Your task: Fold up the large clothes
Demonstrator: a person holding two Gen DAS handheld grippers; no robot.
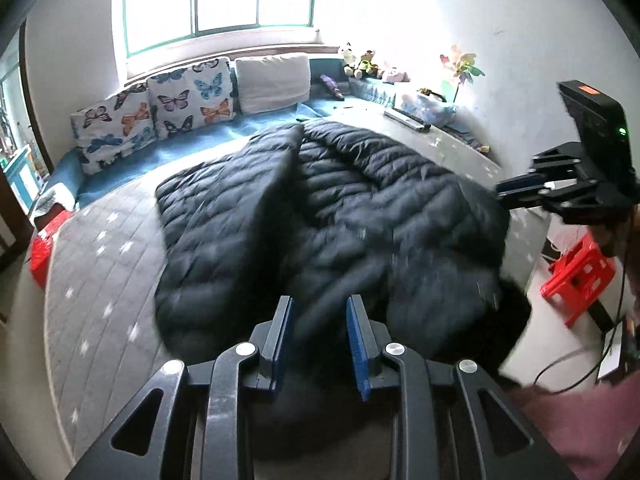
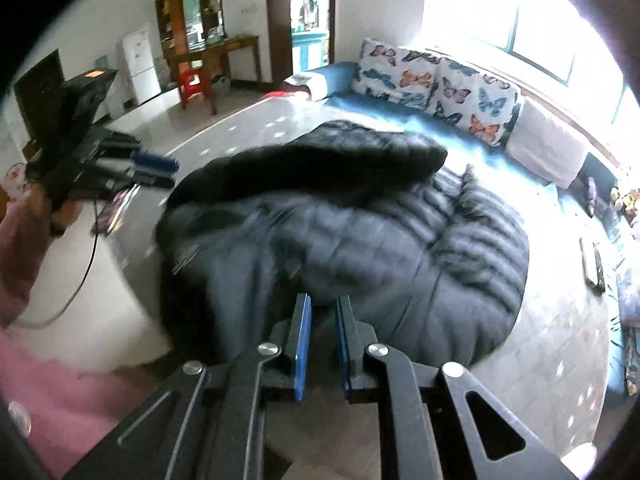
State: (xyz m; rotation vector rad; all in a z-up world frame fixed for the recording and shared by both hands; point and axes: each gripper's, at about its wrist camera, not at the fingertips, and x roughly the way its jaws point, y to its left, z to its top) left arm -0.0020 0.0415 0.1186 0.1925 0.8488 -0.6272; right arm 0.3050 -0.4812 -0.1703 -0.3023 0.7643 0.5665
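A big black quilted jacket (image 1: 340,200) lies spread on the grey mattress (image 1: 100,280), its near part blurred. In the left wrist view my left gripper (image 1: 320,320) has its blue pads a little apart, shut on a dark fold of the jacket that runs up between them. My right gripper (image 1: 498,194) meets the jacket's raised right corner. In the right wrist view the right gripper (image 2: 323,320) is nearly closed on a ridge of the jacket (image 2: 400,240). The fur-edged hood (image 2: 320,156) lies at the far side. My left gripper (image 2: 176,174) touches the jacket's left edge.
Butterfly pillows (image 1: 192,96) and a white cushion (image 1: 272,80) line the window side on a blue sheet. Red stools (image 1: 576,276) stand on the floor beside the bed. A person's pink sleeve (image 2: 60,392) and a cable (image 2: 88,264) are at the near left. A remote (image 2: 592,260) lies at the right.
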